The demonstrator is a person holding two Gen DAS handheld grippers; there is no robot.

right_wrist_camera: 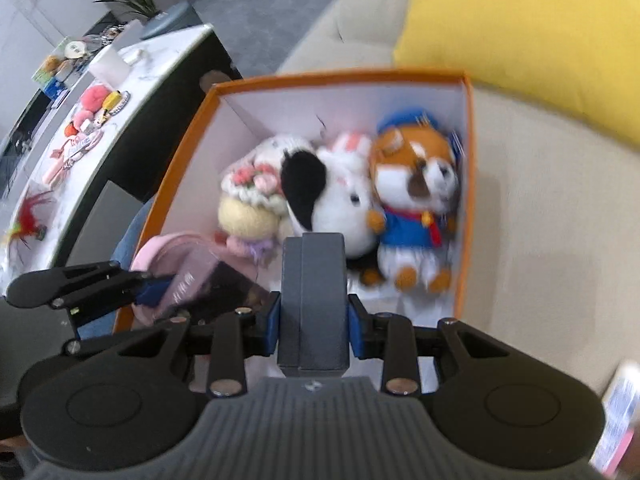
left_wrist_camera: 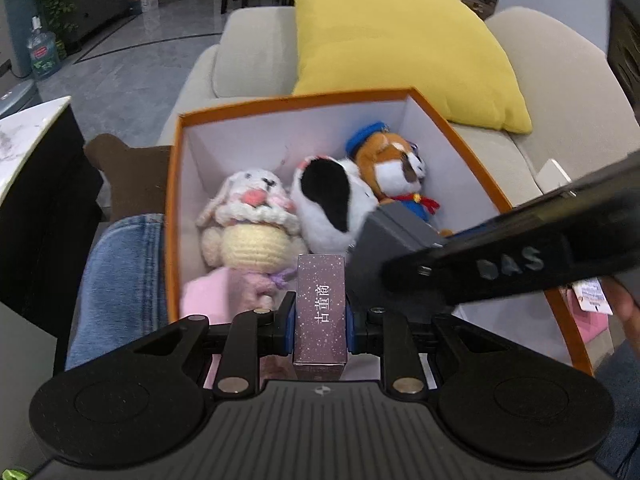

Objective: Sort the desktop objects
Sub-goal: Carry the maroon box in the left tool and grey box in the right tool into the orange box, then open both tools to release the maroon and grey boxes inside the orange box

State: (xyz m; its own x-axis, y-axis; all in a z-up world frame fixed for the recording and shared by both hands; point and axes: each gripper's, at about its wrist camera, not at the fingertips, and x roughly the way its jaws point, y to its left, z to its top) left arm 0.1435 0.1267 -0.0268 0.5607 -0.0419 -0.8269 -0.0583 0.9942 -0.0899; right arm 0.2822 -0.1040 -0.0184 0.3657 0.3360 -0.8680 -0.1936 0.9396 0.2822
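Note:
An orange box (left_wrist_camera: 280, 105) with white inner walls rests on a beige sofa. Inside lie a crocheted bunny (left_wrist_camera: 248, 216), a black-and-white plush (left_wrist_camera: 332, 204) and an orange plush with a blue cap (left_wrist_camera: 392, 164). My left gripper (left_wrist_camera: 320, 318) is shut on a purple speckled carton (left_wrist_camera: 321, 304) above the box's near end. My right gripper (right_wrist_camera: 314, 316) is shut on a grey case (right_wrist_camera: 316, 300), held over the same box (right_wrist_camera: 340, 77). The grey case (left_wrist_camera: 394, 236) and the right gripper's arm cross the left wrist view from the right. The purple carton (right_wrist_camera: 192, 276) shows at lower left in the right wrist view.
A yellow cushion (left_wrist_camera: 400, 36) leans on the sofa back behind the box. A marble-topped table (right_wrist_camera: 100, 120) to the left carries several small toys and trinkets. A person's denim-clad leg (left_wrist_camera: 120, 280) lies beside the box's left wall. A pink item (left_wrist_camera: 208, 296) lies at the box's near end.

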